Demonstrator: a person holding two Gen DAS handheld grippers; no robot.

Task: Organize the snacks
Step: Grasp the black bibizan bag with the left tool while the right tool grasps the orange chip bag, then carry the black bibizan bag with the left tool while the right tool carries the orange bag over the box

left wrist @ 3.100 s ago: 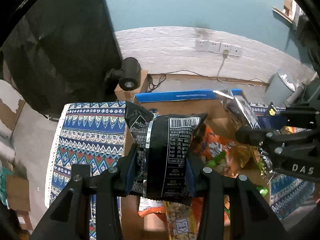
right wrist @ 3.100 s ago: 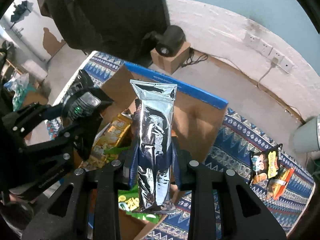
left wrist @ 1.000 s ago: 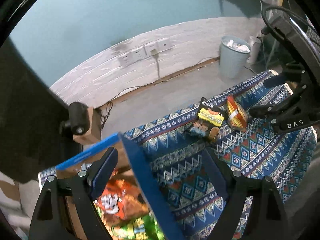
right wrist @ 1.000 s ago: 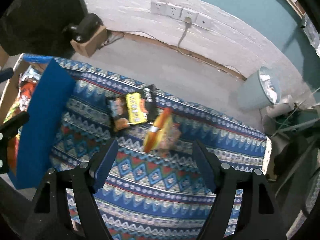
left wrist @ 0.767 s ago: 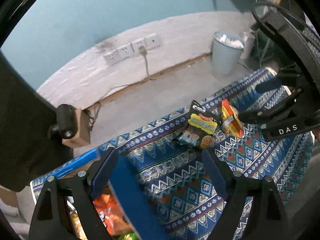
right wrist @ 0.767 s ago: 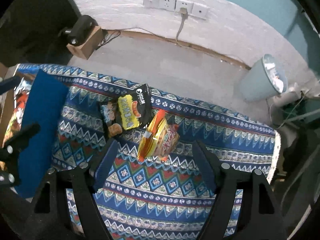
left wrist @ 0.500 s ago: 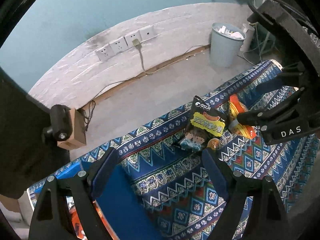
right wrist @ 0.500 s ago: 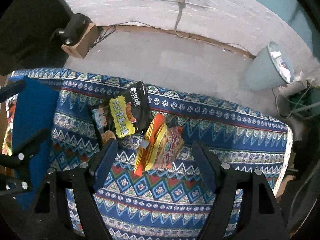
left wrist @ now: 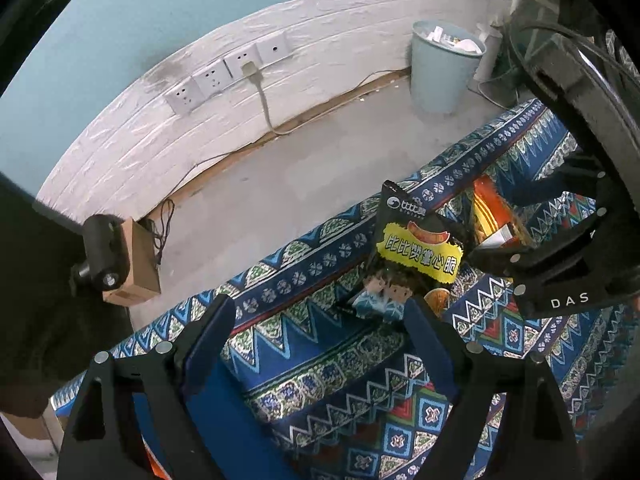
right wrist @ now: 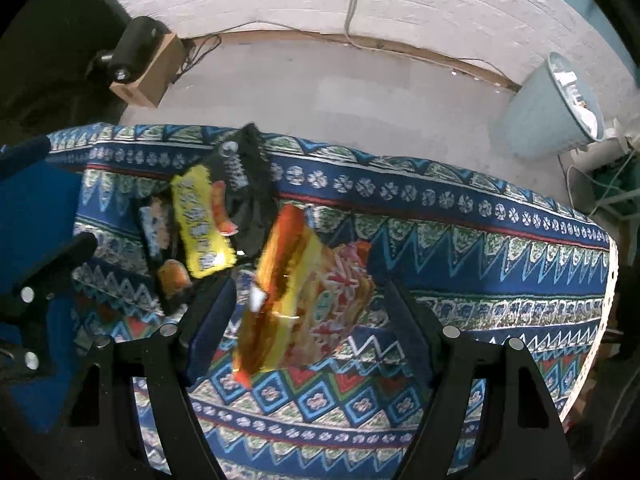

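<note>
Two snack bags lie side by side on the patterned blue cloth [left wrist: 312, 344]. A black bag with a yellow label [left wrist: 416, 256] [right wrist: 208, 220] sits just beyond the right fingertip of my left gripper [left wrist: 320, 320], which is open and holds nothing. An orange and yellow bag [right wrist: 296, 284] [left wrist: 496, 216] lies between the spread fingers of my right gripper [right wrist: 306, 300], which is open and points down at it; the pads are apart from it. The right gripper's black body [left wrist: 560, 272] partly hides that bag in the left wrist view.
A blue box flap [left wrist: 224, 416] [right wrist: 28, 232] stands at the left, near the left gripper. Beyond the cloth's far edge is bare floor, a light blue waste bin [left wrist: 444, 68] [right wrist: 548, 116], wall sockets [left wrist: 224, 72] and a small cardboard box with a black camera [left wrist: 116, 264] [right wrist: 140, 60].
Both grippers, earlier shut on a snack bag each over the box, now stand open and bare. Over the last second both came down toward the two bags on the cloth.
</note>
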